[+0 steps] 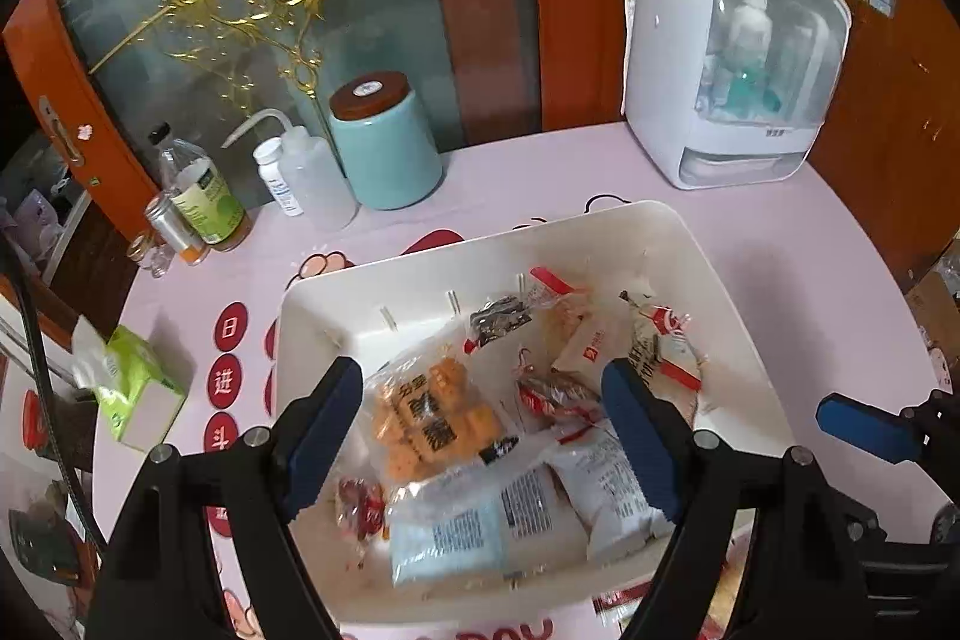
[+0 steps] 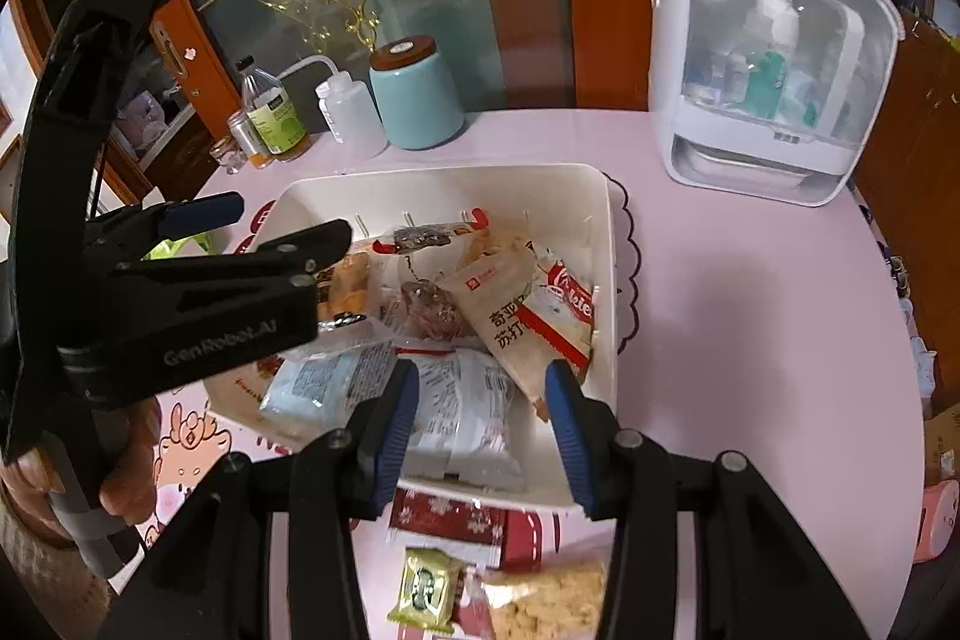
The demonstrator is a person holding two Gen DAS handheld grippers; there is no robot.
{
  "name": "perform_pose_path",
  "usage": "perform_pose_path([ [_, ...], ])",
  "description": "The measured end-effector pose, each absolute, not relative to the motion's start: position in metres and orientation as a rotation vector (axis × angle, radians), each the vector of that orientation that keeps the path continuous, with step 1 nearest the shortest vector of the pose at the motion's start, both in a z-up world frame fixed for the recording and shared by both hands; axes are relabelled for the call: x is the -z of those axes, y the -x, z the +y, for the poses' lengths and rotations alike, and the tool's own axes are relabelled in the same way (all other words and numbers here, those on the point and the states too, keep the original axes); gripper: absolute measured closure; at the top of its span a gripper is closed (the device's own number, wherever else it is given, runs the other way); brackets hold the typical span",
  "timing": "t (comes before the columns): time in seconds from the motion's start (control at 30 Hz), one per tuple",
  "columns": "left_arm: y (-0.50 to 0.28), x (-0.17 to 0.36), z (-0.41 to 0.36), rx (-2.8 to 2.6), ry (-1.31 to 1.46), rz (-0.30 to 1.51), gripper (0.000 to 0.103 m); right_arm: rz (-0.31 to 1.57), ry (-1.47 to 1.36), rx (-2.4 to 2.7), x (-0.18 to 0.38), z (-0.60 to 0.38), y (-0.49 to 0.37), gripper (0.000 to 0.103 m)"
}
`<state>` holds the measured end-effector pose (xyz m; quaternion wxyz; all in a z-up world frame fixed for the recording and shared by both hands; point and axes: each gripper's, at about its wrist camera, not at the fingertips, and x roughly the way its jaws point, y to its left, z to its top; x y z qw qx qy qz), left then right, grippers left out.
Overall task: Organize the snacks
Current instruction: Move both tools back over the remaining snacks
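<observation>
A white plastic bin on the pink table holds several snack packets: an orange cracker bag, pale blue and white packs, a beige soda-cracker pack. My left gripper is open and empty above the bin; it also shows in the right wrist view. My right gripper is open and empty over the bin's near edge. A green packet, a red packet and a crumbly yellow snack lie on the table in front of the bin.
A teal canister, a squeeze bottle, a glass bottle and small jars stand at the back left. A white cabinet appliance stands back right. A green tissue box sits left of the bin.
</observation>
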<state>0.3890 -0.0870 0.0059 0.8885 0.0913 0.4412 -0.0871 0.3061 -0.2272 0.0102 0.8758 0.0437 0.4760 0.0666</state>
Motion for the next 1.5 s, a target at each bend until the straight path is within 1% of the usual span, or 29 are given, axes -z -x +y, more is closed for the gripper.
perform_pose_path([
  [0.13, -0.361, -0.031, -0.078, 0.191, -0.18, 0.885, 0.02, 0.966, -0.079, -0.131, -0.029, -0.228, -0.28, 0.058],
  [0.37, -0.29, -0.08, -0.069, 0.25, -0.188, 0.791, 0.003, 0.9, -0.053, -0.123, -0.064, -0.233, -0.217, 0.058],
  [0.47, -0.259, -0.095, -0.069, 0.286, -0.195, 0.756, 0.001, 0.874, -0.05, -0.117, -0.072, -0.24, -0.187, 0.057],
  [0.53, -0.24, -0.1, -0.07, 0.31, -0.208, 0.738, 0.001, 0.857, -0.043, -0.107, -0.074, -0.244, -0.17, 0.05],
  [0.6, -0.222, -0.101, -0.073, 0.331, -0.218, 0.728, 0.001, 0.845, -0.041, -0.097, -0.074, -0.248, -0.153, 0.046],
  [0.63, -0.214, -0.099, -0.075, 0.344, -0.22, 0.728, 0.001, 0.844, -0.04, -0.095, -0.071, -0.25, -0.146, 0.046],
  [0.77, -0.18, -0.086, -0.081, 0.406, -0.215, 0.731, 0.001, 0.862, -0.04, -0.093, -0.055, -0.256, -0.123, 0.046],
  [0.97, -0.146, -0.051, -0.089, 0.449, -0.194, 0.717, 0.001, 0.913, -0.077, -0.102, -0.01, -0.263, -0.102, 0.046],
  [1.1, -0.144, -0.021, -0.091, 0.504, -0.119, 0.765, 0.001, 0.961, -0.092, -0.094, 0.025, -0.264, -0.1, 0.046],
  [1.3, -0.156, 0.035, -0.097, 0.471, -0.082, 0.866, 0.001, 1.019, -0.071, -0.059, 0.076, -0.26, -0.103, 0.046],
  [1.5, -0.168, 0.088, -0.099, 0.424, -0.053, 0.962, 0.001, 1.061, -0.067, -0.055, 0.11, -0.257, -0.115, 0.046],
])
